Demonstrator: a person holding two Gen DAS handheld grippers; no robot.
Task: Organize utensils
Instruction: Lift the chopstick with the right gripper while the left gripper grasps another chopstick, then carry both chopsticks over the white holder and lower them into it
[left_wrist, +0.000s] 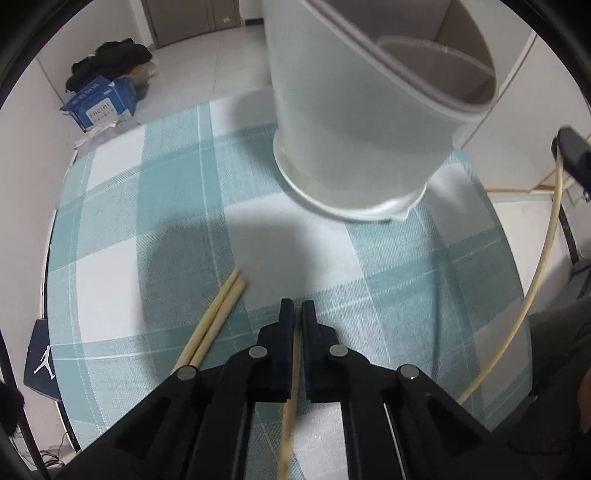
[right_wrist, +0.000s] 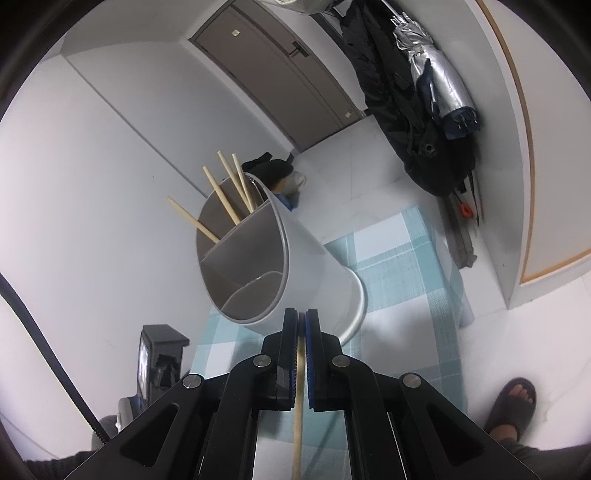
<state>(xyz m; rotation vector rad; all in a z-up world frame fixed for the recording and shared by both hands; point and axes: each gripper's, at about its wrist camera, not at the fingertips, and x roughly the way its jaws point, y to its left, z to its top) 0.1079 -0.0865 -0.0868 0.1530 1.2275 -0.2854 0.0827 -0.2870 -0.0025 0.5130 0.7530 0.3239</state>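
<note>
My left gripper (left_wrist: 298, 306) points down at the teal checked cloth (left_wrist: 177, 206) and is shut on a wooden chopstick (left_wrist: 291, 398) that runs back between its fingers. Two more chopsticks (left_wrist: 218, 321) lie side by side on the cloth just left of it. The white divided utensil holder (left_wrist: 351, 110) stands ahead on the cloth. My right gripper (right_wrist: 301, 314) is shut on another chopstick (right_wrist: 298, 413), just in front of the holder (right_wrist: 295, 258). Several chopsticks (right_wrist: 229, 192) stick out of the holder's far compartment. In the left wrist view the right gripper's tip (left_wrist: 572, 158) shows at the right edge with its chopstick (left_wrist: 546, 258).
The cloth covers a small round table whose edge (left_wrist: 55, 295) curves close on the left. A blue tissue box (left_wrist: 99, 103) and dark clothes lie on the floor beyond. A black device (right_wrist: 162, 354) sits left of the holder. A person's sandalled foot (right_wrist: 513, 406) is at the lower right.
</note>
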